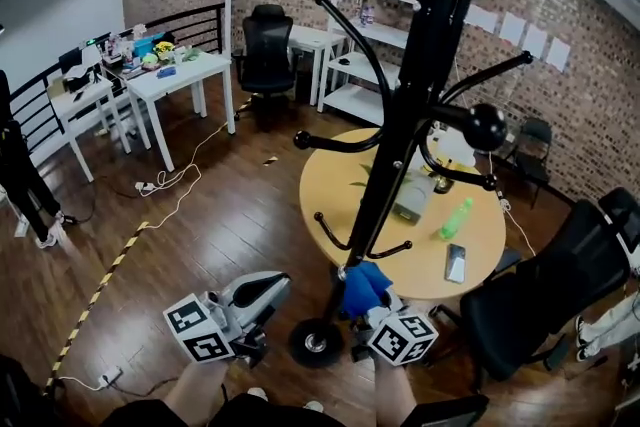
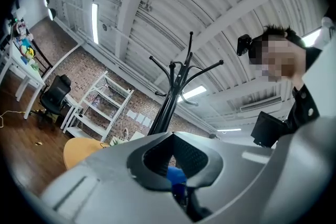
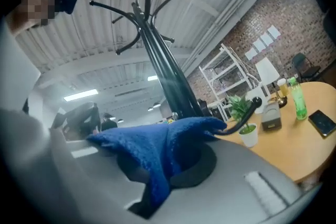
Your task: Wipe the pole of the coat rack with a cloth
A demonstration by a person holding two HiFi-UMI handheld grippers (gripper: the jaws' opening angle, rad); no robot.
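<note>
R gripper (image 1: 380, 308) clenched on blue cloth (image 1: 362, 286) beside coat rack pole (image 1: 398, 130) low end, L gripper (image 1: 272, 286) clenched empty at 9 o'clock of base (image 1: 315, 343): press cloth onto pole, stroke upward slow w/ steady contact.

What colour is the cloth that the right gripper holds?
Blue. The cloth shows best in the right gripper view.

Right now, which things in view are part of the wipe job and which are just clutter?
In the job: coat rack pole, blue cloth, right gripper clamped on the cloth.
Lying about: green bottle, phone, round table, black office chair, white shelf unit.
</note>
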